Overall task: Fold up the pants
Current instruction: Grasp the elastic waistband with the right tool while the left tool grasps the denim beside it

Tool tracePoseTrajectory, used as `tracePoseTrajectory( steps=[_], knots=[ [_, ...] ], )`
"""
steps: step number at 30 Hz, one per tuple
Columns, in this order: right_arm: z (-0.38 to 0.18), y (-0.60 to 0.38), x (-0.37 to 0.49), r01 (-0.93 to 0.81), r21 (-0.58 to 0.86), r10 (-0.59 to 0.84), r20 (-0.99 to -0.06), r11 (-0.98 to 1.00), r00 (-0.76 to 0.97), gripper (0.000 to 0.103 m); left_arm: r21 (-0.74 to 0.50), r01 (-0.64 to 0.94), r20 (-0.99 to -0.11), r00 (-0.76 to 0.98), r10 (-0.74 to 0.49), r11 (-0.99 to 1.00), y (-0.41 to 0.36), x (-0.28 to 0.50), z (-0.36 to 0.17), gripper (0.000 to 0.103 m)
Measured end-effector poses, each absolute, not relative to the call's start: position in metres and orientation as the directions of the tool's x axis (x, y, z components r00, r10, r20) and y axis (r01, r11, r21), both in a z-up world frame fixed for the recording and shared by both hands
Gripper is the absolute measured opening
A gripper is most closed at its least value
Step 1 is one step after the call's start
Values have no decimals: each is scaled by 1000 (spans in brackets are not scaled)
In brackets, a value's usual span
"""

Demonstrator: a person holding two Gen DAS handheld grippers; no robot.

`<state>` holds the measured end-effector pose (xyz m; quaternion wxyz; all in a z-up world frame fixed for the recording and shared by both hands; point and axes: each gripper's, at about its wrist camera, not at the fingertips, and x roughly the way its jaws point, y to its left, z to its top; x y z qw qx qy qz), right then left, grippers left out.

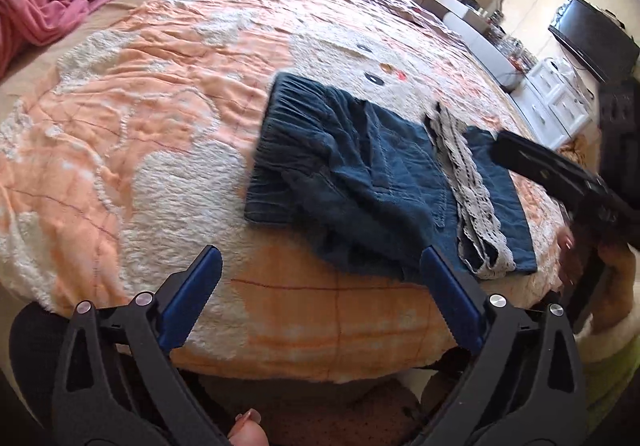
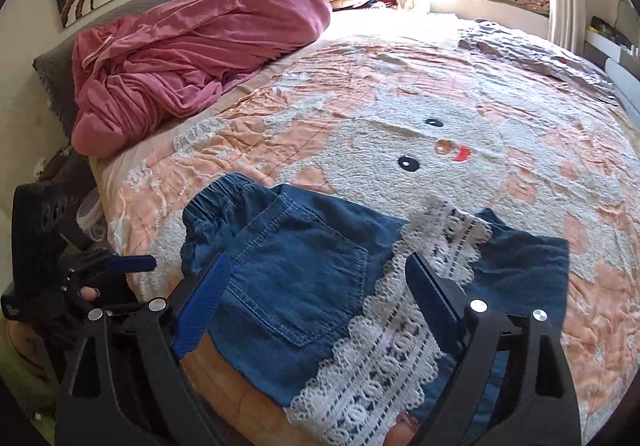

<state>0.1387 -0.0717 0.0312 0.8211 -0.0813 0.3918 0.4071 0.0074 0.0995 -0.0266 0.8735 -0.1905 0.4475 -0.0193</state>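
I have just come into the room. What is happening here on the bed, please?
A person holding a two-finger gripper in each hand is folding small denim pants with a lace trim on the bedspread. The pants lie folded. The left gripper and right gripper are both open and hold nothing.

From my right wrist view, the near hem of the pants (image 2: 304, 286) and its lace trim (image 2: 384, 350) run under the gripper body and off the bottom edge. In the left wrist view the right gripper (image 1: 560, 174) is motion-blurred, its far finger unreadable. Shelf items (image 1: 508, 42) beside the television (image 1: 596, 38) are too small to identify.
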Motion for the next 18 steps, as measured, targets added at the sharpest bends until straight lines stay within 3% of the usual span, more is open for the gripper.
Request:
tracePoseTrajectory(
  steps=[7,13,18],
  knots=[
    [18,-9,171,-797,192,583,-778,572,232,88,-417,-125,-764,584,-273,900,96,18,-37,93],
    [6,32,195,-804,342,625,-779,487,47,88,-460,-147,-757,580,-300,876,102,27,-44,93],
    [-12,64,205,-820,337,565,-825,463,-21,84,-498,-164,-739,593,-318,851,109,32,-47,93]
  ],
)
